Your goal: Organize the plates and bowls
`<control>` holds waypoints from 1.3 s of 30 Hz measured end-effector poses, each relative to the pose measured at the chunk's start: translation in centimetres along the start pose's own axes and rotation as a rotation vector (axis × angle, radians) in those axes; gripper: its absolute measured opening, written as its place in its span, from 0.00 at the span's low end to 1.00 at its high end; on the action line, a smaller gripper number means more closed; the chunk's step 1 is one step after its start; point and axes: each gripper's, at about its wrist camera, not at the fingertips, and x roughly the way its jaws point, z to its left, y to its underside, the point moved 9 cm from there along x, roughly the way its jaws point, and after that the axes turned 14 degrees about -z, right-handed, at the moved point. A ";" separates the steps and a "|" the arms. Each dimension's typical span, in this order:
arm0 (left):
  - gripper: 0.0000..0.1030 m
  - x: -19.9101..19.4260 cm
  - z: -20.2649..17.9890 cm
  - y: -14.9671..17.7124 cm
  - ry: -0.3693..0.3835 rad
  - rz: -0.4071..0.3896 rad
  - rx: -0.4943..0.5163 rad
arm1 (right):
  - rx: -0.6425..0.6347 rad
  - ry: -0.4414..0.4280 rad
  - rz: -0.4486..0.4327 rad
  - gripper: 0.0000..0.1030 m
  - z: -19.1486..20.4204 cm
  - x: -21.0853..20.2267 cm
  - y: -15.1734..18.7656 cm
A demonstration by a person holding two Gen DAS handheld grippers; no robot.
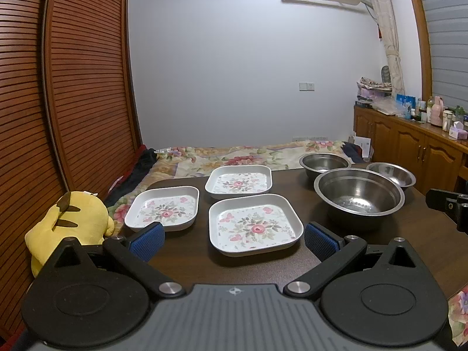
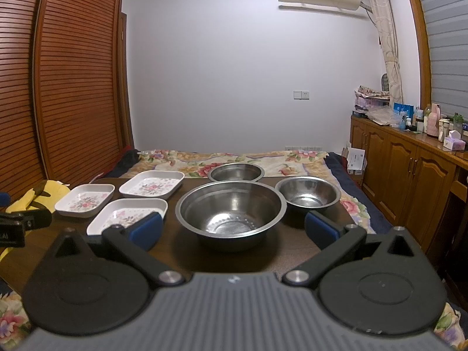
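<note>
Closest to me, the left gripper (image 1: pixel 234 238) hangs above the near edge of the dark counter (image 1: pixel 181 260), its blue pads wide apart and holding nothing. Between the pads, a little farther on, lies the nearest floral plate (image 1: pixel 256 223). The right gripper (image 2: pixel 233 229) is also spread wide and empty, and it faces the large steel bowl (image 2: pixel 231 207), which stands on the counter just in front of it.

Behind and left of the nearest plate is a second floral plate (image 1: pixel 163 207), and farther back a third floral plate (image 1: pixel 239 181); the three are close together but do not touch. To the right of the large bowl stands a smaller steel bowl (image 2: pixel 308 194), and behind it another steel bowl (image 2: pixel 236 172) near the far edge of the counter.

Off the left side of the counter sits a yellow plush toy (image 1: pixel 70 225). Beyond the counter there is a bed (image 2: pixel 234 158) with a flowered cover, then the white wall.
</note>
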 end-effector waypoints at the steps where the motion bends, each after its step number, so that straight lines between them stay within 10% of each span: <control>1: 1.00 0.0 0.0 0.0 0.000 0.000 0.000 | 0.000 -0.001 0.001 1.00 0.0 0.0 0.0; 39: 0.97 8.2 5.7 3.5 0.036 0.111 -0.023 | -0.047 -0.235 0.089 1.00 9.1 5.6 2.0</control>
